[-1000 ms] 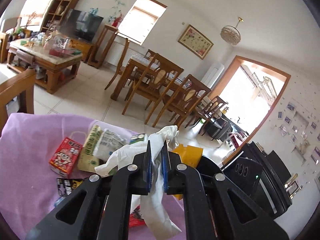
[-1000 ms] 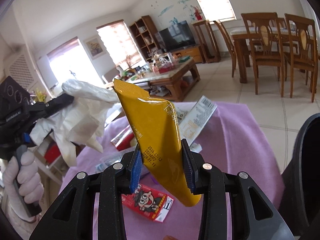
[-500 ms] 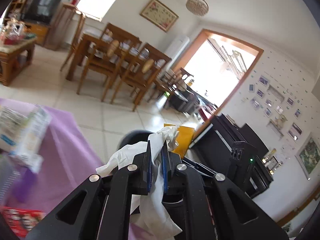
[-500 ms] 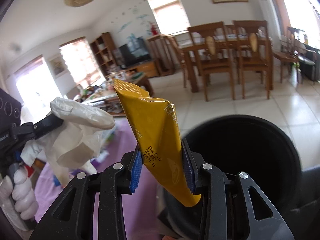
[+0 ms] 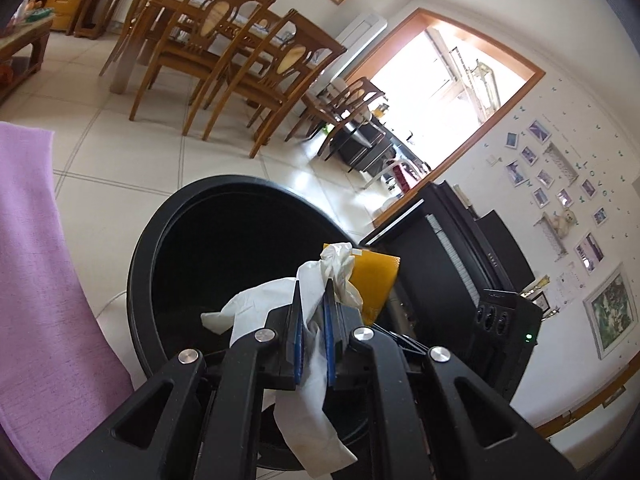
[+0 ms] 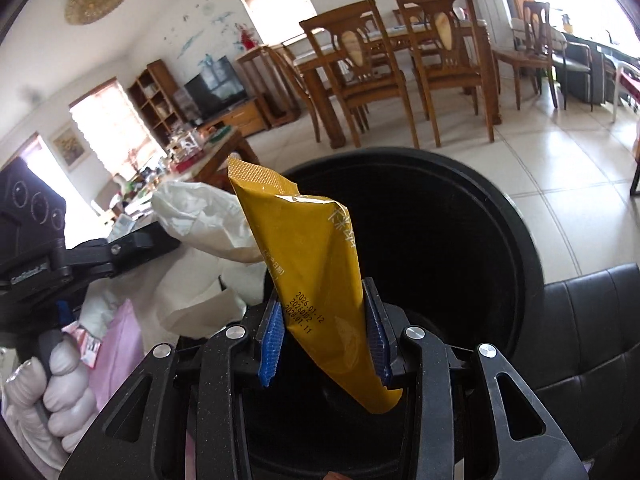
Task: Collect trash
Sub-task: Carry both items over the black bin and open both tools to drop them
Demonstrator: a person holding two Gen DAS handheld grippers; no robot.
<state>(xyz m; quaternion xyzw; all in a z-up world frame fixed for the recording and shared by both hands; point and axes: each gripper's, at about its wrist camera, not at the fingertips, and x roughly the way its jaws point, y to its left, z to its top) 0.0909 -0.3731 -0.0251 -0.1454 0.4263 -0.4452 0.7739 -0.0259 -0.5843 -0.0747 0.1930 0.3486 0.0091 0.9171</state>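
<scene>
My left gripper (image 5: 312, 312) is shut on a crumpled white tissue (image 5: 308, 380) and holds it over the open mouth of a round black trash bin (image 5: 148, 240). My right gripper (image 6: 324, 340) is shut on a yellow snack wrapper (image 6: 308, 280), held upright over the same bin (image 6: 500, 240). The wrapper also shows in the left wrist view (image 5: 374, 284), just behind the tissue. The tissue shows in the right wrist view (image 6: 200, 220), left of the wrapper. The bin's inside is dark.
A table with a purple cloth (image 5: 36, 280) stands left of the bin, with a red packet (image 6: 86, 350) on it. Wooden dining chairs (image 5: 224, 56) stand on the tiled floor beyond. A black piano (image 5: 460, 252) and a black leather seat (image 6: 592, 320) lie right of the bin.
Both grippers have swung away from the purple table to above the black bin, still holding the tissue and the wrapper. The bin now fills the middle of both views.
</scene>
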